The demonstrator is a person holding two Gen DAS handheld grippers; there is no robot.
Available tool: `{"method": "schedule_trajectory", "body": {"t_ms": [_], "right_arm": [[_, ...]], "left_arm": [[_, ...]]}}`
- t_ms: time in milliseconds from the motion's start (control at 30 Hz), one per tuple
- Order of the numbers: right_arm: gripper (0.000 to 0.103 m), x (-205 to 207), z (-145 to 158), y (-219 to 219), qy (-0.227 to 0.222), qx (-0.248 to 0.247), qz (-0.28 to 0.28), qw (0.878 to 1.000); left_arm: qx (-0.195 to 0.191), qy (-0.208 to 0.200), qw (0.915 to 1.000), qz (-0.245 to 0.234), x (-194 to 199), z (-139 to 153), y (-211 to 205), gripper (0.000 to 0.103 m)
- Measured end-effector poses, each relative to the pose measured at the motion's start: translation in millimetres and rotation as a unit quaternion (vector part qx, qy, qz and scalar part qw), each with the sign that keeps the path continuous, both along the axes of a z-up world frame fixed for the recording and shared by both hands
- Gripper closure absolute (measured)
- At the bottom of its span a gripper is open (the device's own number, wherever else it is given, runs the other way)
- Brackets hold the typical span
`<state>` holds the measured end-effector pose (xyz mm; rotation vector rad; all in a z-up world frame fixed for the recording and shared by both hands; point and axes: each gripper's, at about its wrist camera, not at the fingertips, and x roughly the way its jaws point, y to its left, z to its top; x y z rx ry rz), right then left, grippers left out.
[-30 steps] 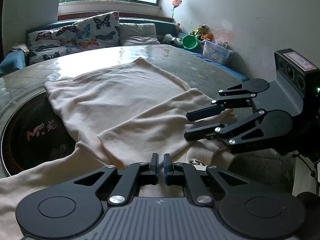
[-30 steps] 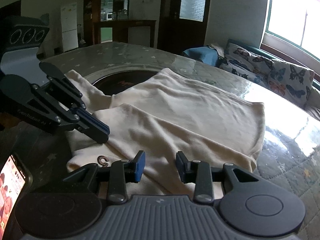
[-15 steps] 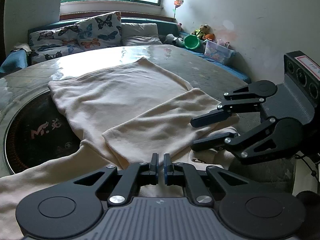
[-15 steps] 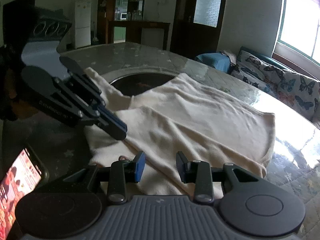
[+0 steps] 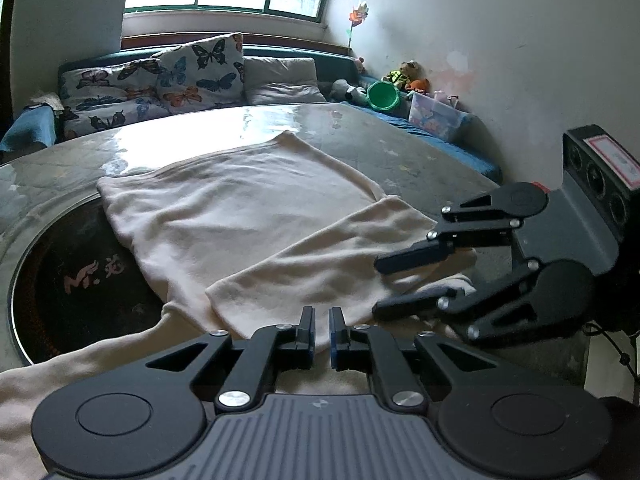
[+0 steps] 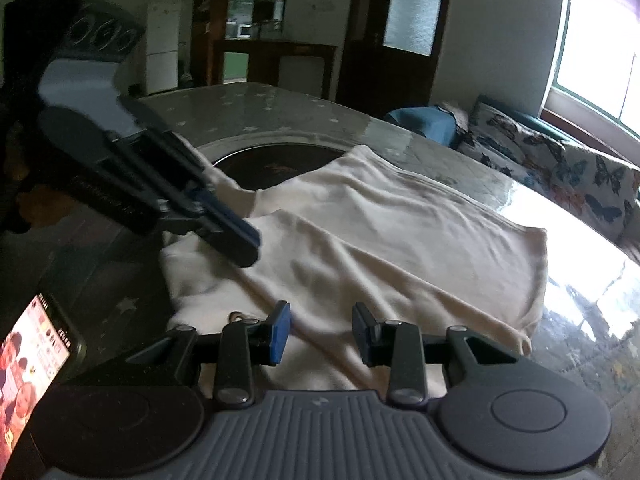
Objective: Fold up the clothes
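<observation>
A cream garment (image 5: pixel 248 216) lies spread on the round glass-topped table (image 5: pixel 360 136), with one flap folded over its near half. My left gripper (image 5: pixel 320 332) is over the garment's near edge, its blue pads almost touching and nothing visible between them. In the right wrist view the left gripper (image 6: pixel 240 240) hovers over the garment (image 6: pixel 400 232) at its left corner. My right gripper (image 6: pixel 322 332) stands open above the near hem. In the left wrist view the right gripper (image 5: pixel 380 286) has the cloth's right corner showing between its two fingers, unpressed.
A dark round inset (image 5: pixel 60 272) in the table lies under the garment's left side. A lit phone (image 6: pixel 36 352) lies at the near left table edge. Butterfly cushions (image 5: pixel 180 76), a green bowl (image 5: pixel 383 96) and a plastic box (image 5: pixel 434 118) line the bench beyond the table.
The right gripper has drifted slightly lower and nearer in the left wrist view. In the right wrist view the left gripper sits further right. Neither gripper's jaw gap looks different.
</observation>
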<state>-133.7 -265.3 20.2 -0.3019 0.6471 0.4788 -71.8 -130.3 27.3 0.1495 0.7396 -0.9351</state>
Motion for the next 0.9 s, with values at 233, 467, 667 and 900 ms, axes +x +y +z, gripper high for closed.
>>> {"method": "schedule_trajectory", "body": {"t_ms": [233,467,667,900], "right_arm": [[0.069,-2,2,2,0.003,0.004,0.011,1.000],[0.069,-3,6,-2,0.007,0.021,0.016,1.000],[0.069,1,14,-9,-0.006,0.031,0.000,0.999],[0.069,9,14,-21,-0.005,0.038,-0.028,0.999]], "left_arm": [[0.001,0.000,0.9999,-0.010,0,-3,-9,0.095],[0.009,0.007,0.9999,-0.012,2,-8,-11,0.095],[0.009,0.010,0.9999,-0.011,2,-11,-10,0.095],[0.009,0.011,0.9998,-0.011,1,-12,-9,0.095]]}}
